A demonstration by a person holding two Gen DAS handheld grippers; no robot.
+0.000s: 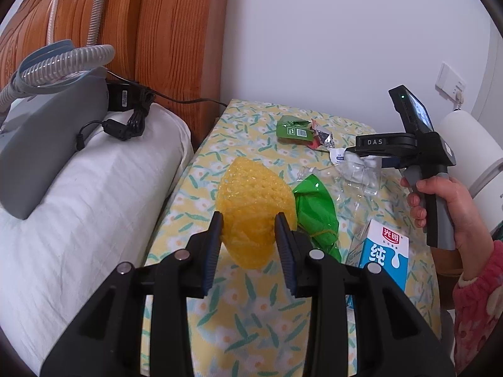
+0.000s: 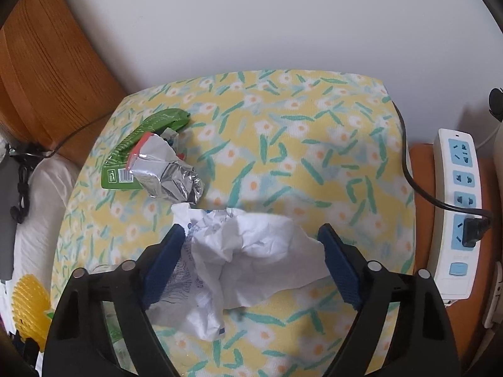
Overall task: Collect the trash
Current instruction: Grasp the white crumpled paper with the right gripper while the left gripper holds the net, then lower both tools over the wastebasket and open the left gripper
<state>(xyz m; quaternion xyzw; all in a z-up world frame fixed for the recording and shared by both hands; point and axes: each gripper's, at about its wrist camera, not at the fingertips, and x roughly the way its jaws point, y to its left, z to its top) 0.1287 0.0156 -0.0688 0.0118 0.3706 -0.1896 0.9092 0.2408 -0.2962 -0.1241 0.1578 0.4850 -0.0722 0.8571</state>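
Trash lies on a flowered yellow cloth [image 1: 251, 314]. My left gripper [image 1: 250, 220] is shut on a yellow mesh wrap [image 1: 251, 198]. Beside it lie a green plastic bag [image 1: 316, 207], clear plastic [image 1: 355, 176] and a blue milk carton [image 1: 383, 251]. My right gripper [image 2: 251, 232] is open, its fingers on either side of a crumpled white wrapper [image 2: 251, 251] on the cloth [image 2: 314, 144]. Beyond it lie a crumpled foil packet [image 2: 166, 172] and a green snack packet [image 2: 138, 150]; both show in the left wrist view too, foil [image 1: 322, 136], green [image 1: 292, 128].
A white pillow [image 1: 78, 204] with a grey device [image 1: 47, 132], hose and cables sits left, against a wooden headboard [image 1: 157, 31]. A white power strip [image 2: 460, 207] with a black plug lies right of the cloth. A white wall is behind.
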